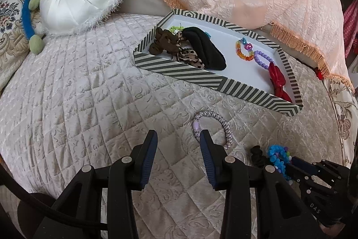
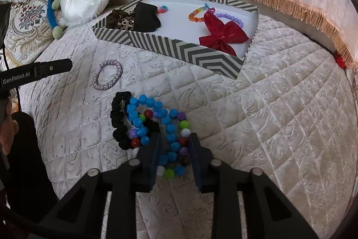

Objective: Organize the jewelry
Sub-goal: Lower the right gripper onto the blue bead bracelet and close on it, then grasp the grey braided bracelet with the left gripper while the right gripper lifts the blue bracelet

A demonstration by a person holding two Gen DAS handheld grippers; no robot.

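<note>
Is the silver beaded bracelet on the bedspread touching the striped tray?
Apart. The right wrist view shows the silver bracelet lying on the bedspread with a clear strip of quilt between it and the striped tray; the left wrist view shows the same gap.

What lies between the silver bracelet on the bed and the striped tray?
Nothing: only bare quilt lies between the silver bracelet and the striped tray. The right wrist view shows this best.

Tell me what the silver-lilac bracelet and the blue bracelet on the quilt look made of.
The silver-lilac bracelet looks like a woven rope of tiny seed beads, probably glass: fine speckled glinting surface, one larger lilac bead. The blue bracelet looks like matte plastic or silicone: chunky opaque beads, little shine. The black scrunchie beside it is gathered fabric.
</note>
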